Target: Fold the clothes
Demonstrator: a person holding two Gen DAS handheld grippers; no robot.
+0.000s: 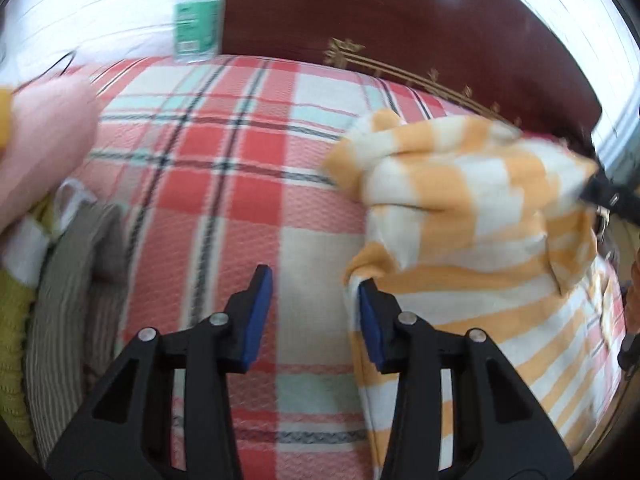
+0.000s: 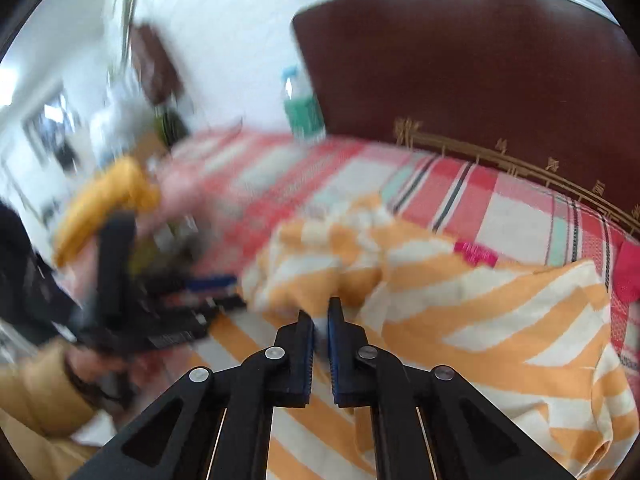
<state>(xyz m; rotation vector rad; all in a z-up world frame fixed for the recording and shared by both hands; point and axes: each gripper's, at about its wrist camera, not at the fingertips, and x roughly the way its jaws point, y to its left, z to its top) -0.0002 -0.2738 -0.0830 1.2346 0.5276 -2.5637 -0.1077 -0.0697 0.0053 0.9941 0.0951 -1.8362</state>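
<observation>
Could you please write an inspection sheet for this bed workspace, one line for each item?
Surface: bed with a plaid cover, red, white and teal.
Job's things: orange and white striped garment, crumpled, not yet folded.
Clutter: pile of other clothes at the left edge; bottle with a green label beyond the bed.
Grippers: left gripper open, its right pad at the garment's edge; right gripper shut on a fold of the garment.
Cables: nothing seen.
Surroundings: dark red headboard, white wall.
</observation>
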